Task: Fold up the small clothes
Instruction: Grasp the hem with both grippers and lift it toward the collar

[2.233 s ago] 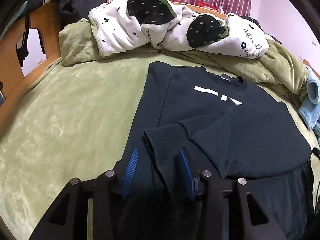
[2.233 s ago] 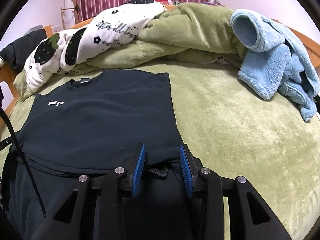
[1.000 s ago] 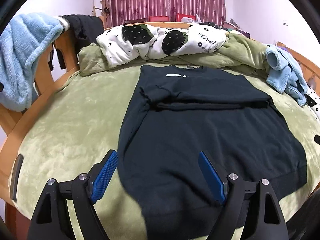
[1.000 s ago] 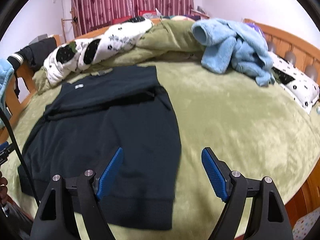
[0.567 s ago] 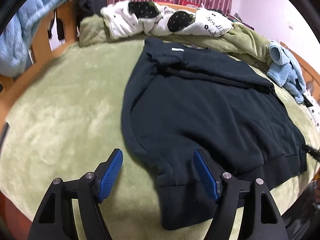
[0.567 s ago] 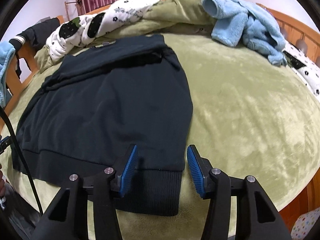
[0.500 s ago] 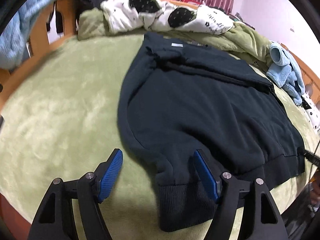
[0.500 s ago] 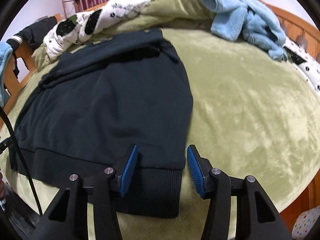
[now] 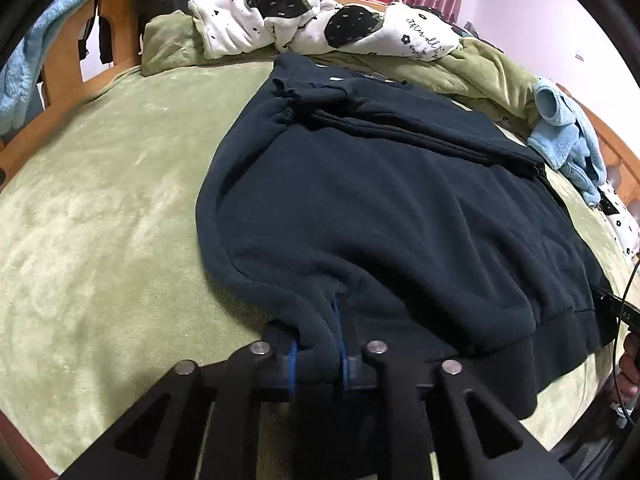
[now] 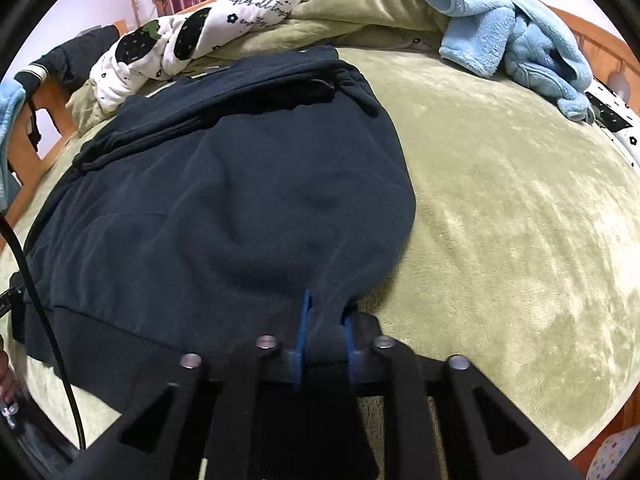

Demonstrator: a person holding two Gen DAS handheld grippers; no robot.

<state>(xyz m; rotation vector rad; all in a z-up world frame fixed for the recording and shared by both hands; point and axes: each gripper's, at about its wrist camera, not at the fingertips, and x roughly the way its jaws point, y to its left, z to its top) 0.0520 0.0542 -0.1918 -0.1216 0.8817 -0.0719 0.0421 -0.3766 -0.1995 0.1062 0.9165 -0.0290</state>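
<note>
A dark navy sweatshirt (image 9: 380, 200) lies front up on the green bed cover, its sleeves folded across the chest near the collar. It also shows in the right wrist view (image 10: 224, 200). My left gripper (image 9: 316, 344) is shut on the sweatshirt's near left hem corner, cloth bunched between the blue pads. My right gripper (image 10: 324, 336) is shut on the near right hem corner, cloth pinched the same way. The hem band runs between the two grippers.
A white spotted blanket (image 9: 320, 28) and a rumpled green duvet (image 10: 360, 16) lie at the bed's far side. A light blue fleece garment (image 10: 516, 40) lies at the far right. The wooden bed frame (image 9: 116, 28) stands at the left with another blue fleece (image 9: 24, 64) draped over it.
Both grippers were open over the hem half a second ago. Now both have closed on the sweatshirt's bottom corners and the cloth has bunched up around them.
</note>
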